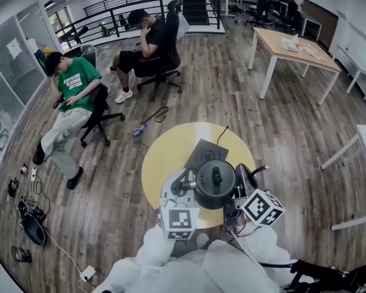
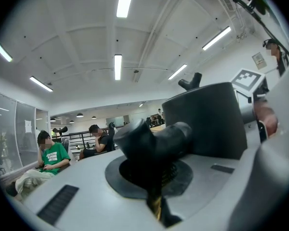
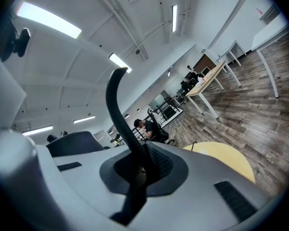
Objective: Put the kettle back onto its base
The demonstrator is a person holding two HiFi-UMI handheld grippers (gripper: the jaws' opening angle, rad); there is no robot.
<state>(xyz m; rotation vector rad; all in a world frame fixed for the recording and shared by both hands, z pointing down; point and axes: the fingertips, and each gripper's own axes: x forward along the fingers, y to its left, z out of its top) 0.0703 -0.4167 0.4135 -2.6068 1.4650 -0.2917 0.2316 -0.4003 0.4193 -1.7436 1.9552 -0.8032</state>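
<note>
Yellow desk (image 1: 161,157) carries the black base (image 1: 201,153). Nearer the person than the base and to its left, the left gripper (image 1: 187,185) has its jaws closed tight on a dark stub at the side of the kettle (image 1: 215,185). The kettle is held just nearer than the base, not seated on it. To the right, the right gripper (image 1: 241,191) has its jaws pinched on the thin curved handle (image 3: 116,110).
</note>
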